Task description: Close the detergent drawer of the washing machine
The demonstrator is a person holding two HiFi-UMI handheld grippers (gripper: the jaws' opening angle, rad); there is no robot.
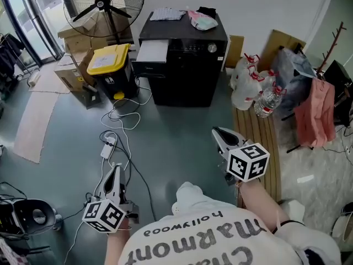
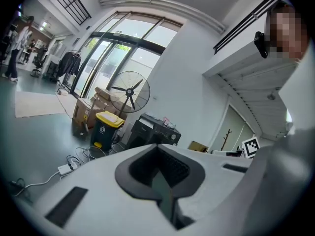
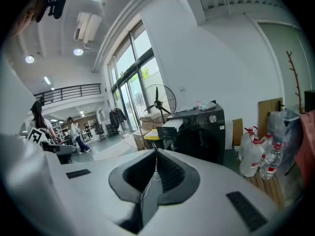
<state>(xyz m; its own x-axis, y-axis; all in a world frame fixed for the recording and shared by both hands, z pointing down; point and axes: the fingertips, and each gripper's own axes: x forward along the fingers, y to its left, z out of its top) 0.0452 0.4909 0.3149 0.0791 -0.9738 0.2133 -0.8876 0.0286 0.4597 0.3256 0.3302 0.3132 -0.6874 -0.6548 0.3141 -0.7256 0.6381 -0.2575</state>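
A black washing machine (image 1: 185, 65) stands against the far wall, also visible in the right gripper view (image 3: 204, 134) and the left gripper view (image 2: 155, 132). Its pale detergent drawer (image 1: 151, 51) sticks out at the top left of the front (image 3: 170, 127). Both grippers hang over the grey floor, well short of the machine. My left gripper (image 1: 115, 169) is low at the left, jaws together and holding nothing (image 2: 157, 149). My right gripper (image 1: 217, 132) is nearer the machine at the right, jaws shut and holding nothing (image 3: 156, 151).
A yellow-lidded bin (image 1: 110, 65) stands left of the machine, with a fan (image 1: 103, 7) and cardboard boxes (image 1: 74, 76) behind it. Cables (image 1: 118, 131) and a power strip (image 1: 107, 148) lie on the floor. Water bottles (image 1: 251, 84) and a wooden pallet (image 1: 259, 137) sit at the right.
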